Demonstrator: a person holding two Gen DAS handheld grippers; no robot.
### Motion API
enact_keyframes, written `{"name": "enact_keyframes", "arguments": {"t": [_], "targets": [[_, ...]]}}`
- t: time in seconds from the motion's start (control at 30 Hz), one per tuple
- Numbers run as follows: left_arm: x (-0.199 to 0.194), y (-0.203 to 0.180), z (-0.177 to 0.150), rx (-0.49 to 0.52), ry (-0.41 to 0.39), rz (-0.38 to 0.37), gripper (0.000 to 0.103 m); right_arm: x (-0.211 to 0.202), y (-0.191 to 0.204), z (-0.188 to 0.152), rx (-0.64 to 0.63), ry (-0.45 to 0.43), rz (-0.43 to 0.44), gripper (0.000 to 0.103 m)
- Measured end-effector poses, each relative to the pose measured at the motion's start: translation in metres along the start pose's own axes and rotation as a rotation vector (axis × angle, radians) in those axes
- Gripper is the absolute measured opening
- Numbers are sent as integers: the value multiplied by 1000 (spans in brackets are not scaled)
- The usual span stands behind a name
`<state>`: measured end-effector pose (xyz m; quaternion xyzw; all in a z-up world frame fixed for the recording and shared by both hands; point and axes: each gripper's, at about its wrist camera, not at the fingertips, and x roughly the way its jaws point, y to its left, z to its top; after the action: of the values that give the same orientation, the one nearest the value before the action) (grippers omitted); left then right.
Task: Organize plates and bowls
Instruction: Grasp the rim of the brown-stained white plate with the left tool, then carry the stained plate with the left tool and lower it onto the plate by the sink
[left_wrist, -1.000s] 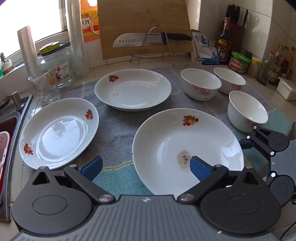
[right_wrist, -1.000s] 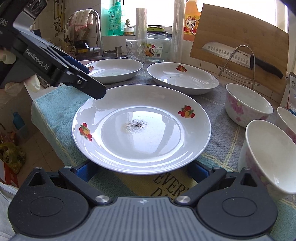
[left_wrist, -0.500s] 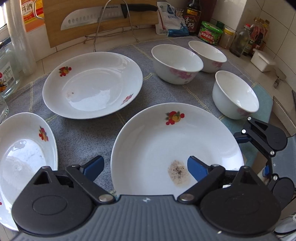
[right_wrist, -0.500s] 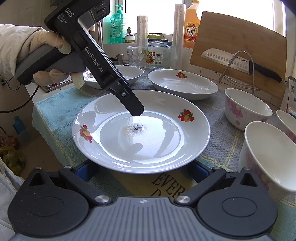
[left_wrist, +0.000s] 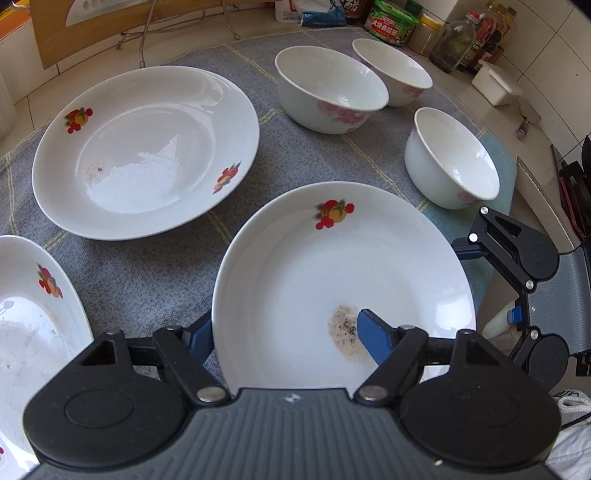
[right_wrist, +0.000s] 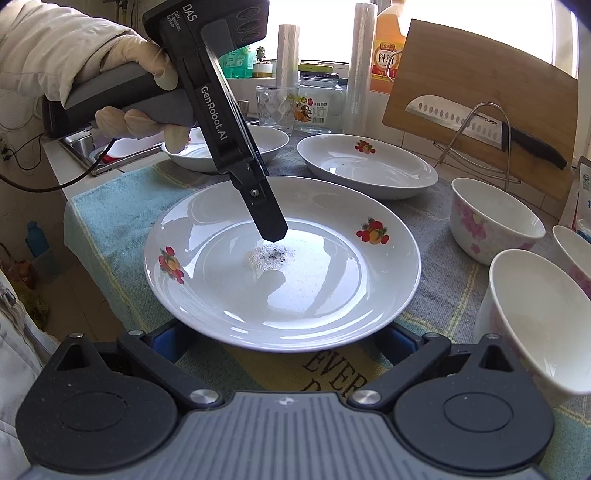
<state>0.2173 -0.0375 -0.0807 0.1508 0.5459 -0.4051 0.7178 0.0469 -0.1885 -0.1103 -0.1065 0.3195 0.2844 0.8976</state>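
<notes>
Plate (left_wrist: 343, 280) with a fruit print on its rim and a patch of dark crumbs near its centre lies at lower centre of both views, on the grey and teal cloth (left_wrist: 159, 266). Half a second ago the left gripper (left_wrist: 284, 336) stood wide above it; its jaws have just been closing, and now one blue finger (left_wrist: 373, 338) lies inside the dish beside the crumbs while the other (left_wrist: 201, 336) sits outside the near-left rim, so the rim is between them. Whether the pads already pinch it I cannot say for certain, though it looks like a grip. In my judgement this plate is about to be lifted for stacking.

The right gripper (right_wrist: 280, 341) stands open at the plate's near edge, fingers spread either side beneath the rim, holding nothing.

Two more fruit-print plates lie at upper left (left_wrist: 144, 147) and far left (left_wrist: 33, 332) of the left view. Three bowls (left_wrist: 330, 88) (left_wrist: 391, 75) (left_wrist: 450, 158) stand at upper right, unstacked.
</notes>
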Motion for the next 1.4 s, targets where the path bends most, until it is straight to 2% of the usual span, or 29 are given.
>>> {"name": "enact_keyframes", "arguments": {"t": [0.3, 0.6, 0.97, 1.4], "targets": [[2, 3, 4, 8, 39, -29, 78, 2, -2, 5, -1, 31, 13, 103], [-1, 7, 3, 1, 32, -65, 78, 4, -1, 12, -7, 76, 7, 103], [-26, 18, -6, -21, -19, -54, 78, 2, 0, 42, -45, 69, 37, 103], [-78, 66, -29, -119, -121, 13, 78, 36, 12, 100, -115, 33, 123, 103]]}}
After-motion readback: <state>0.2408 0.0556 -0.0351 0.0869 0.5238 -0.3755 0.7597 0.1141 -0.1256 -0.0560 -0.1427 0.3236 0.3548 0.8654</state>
